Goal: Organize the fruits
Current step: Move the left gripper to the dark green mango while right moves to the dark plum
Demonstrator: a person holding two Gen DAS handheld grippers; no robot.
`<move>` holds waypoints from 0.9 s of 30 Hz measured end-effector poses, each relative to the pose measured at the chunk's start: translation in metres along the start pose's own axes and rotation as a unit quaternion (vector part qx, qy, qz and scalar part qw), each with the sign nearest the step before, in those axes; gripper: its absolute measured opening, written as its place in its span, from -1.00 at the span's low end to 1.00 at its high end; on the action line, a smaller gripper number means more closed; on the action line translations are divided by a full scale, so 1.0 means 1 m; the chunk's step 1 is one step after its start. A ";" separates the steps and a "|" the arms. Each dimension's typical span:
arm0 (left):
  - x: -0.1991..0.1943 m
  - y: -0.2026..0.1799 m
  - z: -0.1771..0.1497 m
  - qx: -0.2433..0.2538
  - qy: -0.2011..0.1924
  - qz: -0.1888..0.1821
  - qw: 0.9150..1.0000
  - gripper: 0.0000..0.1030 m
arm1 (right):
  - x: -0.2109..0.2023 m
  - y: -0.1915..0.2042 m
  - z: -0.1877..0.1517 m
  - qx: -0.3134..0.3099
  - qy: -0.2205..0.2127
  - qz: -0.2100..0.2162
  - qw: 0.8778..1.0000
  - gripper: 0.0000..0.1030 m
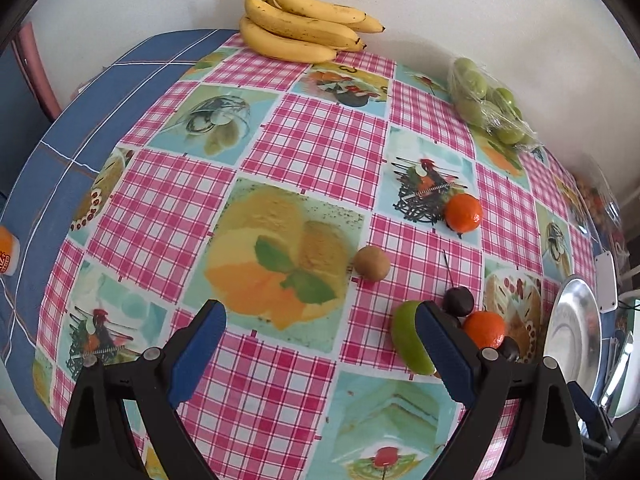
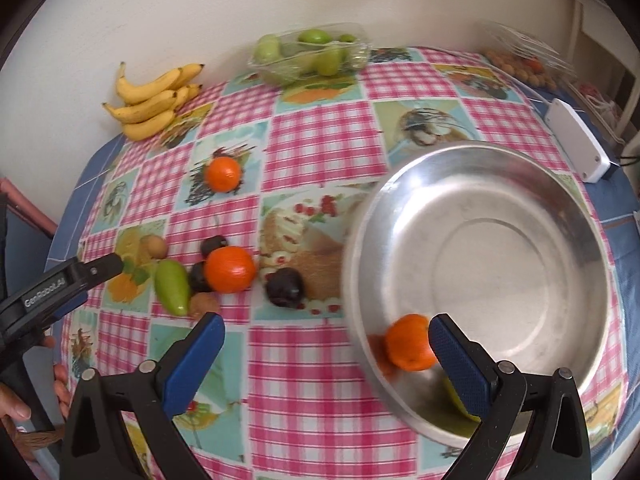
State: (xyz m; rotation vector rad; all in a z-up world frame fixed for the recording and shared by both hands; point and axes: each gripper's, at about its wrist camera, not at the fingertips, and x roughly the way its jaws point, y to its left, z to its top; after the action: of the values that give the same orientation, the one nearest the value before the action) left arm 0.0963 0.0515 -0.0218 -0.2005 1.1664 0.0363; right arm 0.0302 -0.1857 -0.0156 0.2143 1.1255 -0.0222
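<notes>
A steel bowl (image 2: 520, 184) stands on the right of the table and holds an orange mandarin (image 2: 410, 342) and a green fruit (image 2: 460, 398) behind my right finger. My right gripper (image 2: 326, 340) is open and empty above the bowl's near rim. Loose fruit lies left of the bowl: a mandarin (image 2: 231, 269), a green mango (image 2: 173, 287), dark plums (image 2: 285, 287), a small brown fruit (image 2: 154, 246) and another mandarin (image 2: 222, 173). My left gripper (image 1: 320, 326) is open and empty, over the table with the mango (image 1: 408, 338) beside its right finger.
Bananas (image 1: 304, 20) lie at the back against the wall. A clear pack of green fruit (image 2: 312, 54) and another pack (image 2: 524, 60) stand at the back. A white box (image 2: 576, 144) lies right of the bowl. The checked tablecloth (image 1: 312, 140) covers the table.
</notes>
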 end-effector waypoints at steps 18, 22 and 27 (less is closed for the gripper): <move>0.003 0.005 0.003 -0.015 -0.027 -0.010 0.999 0.86 | 0.026 0.052 0.009 -0.063 0.011 0.014 0.998 1.00; 0.003 0.006 0.006 -0.021 -0.029 -0.022 0.999 0.86 | 0.023 0.051 0.019 -0.055 0.011 0.017 0.998 1.00; 0.007 0.004 0.009 -0.027 -0.023 -0.037 0.999 0.86 | 0.027 0.040 0.031 -0.030 0.025 0.035 0.999 1.00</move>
State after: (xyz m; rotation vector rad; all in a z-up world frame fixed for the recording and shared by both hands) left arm 0.1065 0.0564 -0.0256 -0.2879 1.1116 0.0074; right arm 0.0742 -0.1498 -0.0207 0.2009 1.1669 0.0796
